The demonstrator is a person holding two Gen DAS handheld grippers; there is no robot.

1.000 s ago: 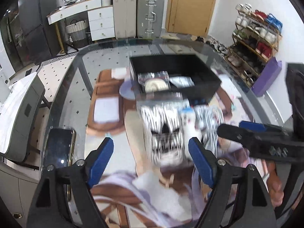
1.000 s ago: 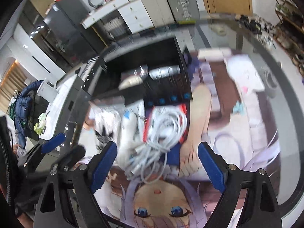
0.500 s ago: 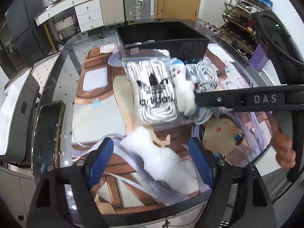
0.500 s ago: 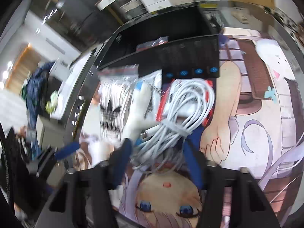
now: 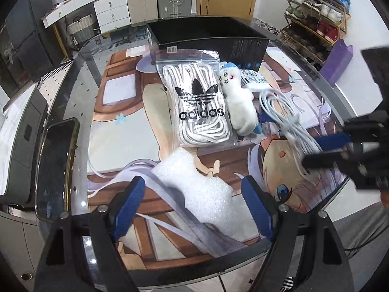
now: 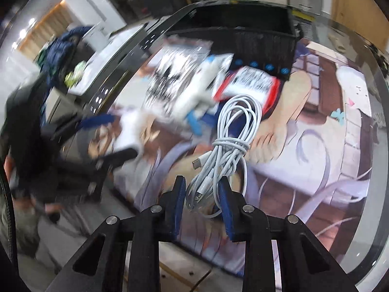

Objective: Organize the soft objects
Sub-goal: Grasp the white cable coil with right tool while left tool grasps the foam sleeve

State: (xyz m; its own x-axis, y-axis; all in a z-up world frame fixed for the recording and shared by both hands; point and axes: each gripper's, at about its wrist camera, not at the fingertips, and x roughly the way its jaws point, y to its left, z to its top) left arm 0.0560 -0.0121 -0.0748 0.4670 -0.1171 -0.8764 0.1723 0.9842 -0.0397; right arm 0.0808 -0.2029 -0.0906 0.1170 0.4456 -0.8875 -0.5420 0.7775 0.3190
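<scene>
Two grippers in play, taken nearest first. Held the left gripper [image 5: 193,187] wide open and empty, low over the near edge of the glass table [image 5: 73,77], with a white foam sheet [image 5: 194,185] lying between the jaws but not pinched. Had the right gripper [image 6: 202,185] closed almost fully on the loose tail of a coiled white cable [image 6: 233,131], with the plug ends bunched between the pads; could not tell whether lifted clear of the printed mat [image 5: 126,121]. Beyond the foam, found a bag of white laces [image 5: 197,102] flat on the mat, a small plush toy [image 5: 239,102] touching its right side, and a printed packet [image 5: 252,81] just behind the toy. Farthest back, saw the black box [image 5: 209,36], right behind the bag. Judged the step as picking up the cable; next called for carrying it over toy and packet without snagging the loops, then letting go inside the box.
</scene>
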